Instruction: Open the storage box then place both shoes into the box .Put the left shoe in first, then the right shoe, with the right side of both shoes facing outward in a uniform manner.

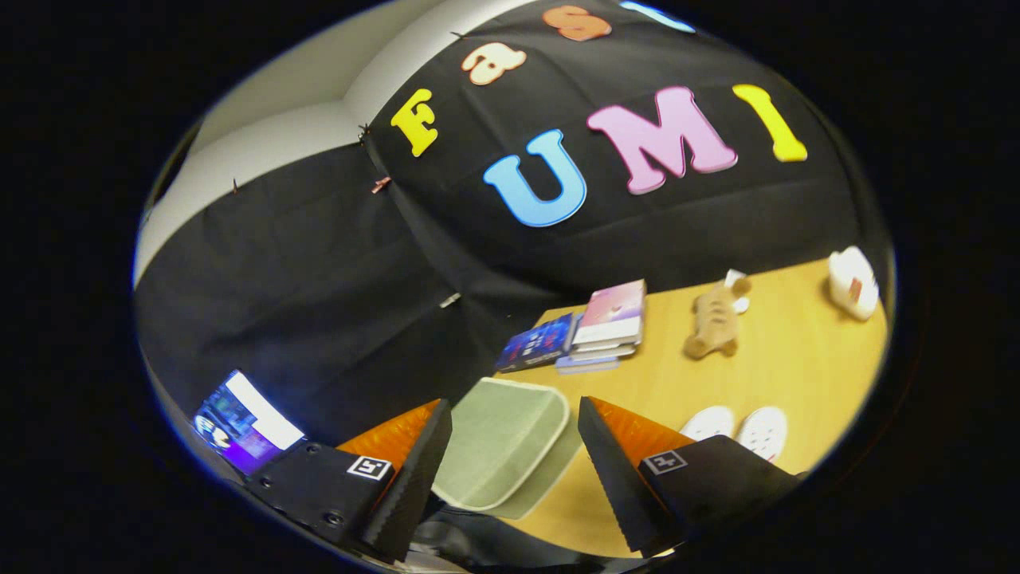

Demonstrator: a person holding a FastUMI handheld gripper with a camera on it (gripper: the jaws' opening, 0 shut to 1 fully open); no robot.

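Note:
My gripper (510, 434) hangs above the wooden table (805, 359), tilted, with its fingers wide apart and nothing held. Below and between the fingers lies the pale green storage box (498, 446) with a light-edged lid, closed as far as I can tell. Two white shoes (737, 426) sit side by side on the table just beyond the right finger, toes toward me; their rear parts are hidden behind the gripper body.
A stack of books (610, 323) and a dark book (538, 343) lie past the box near the booth wall. A tan plush toy (713, 319) and a white object (853, 283) rest farther right. A lit screen (243, 422) glows beside the left finger.

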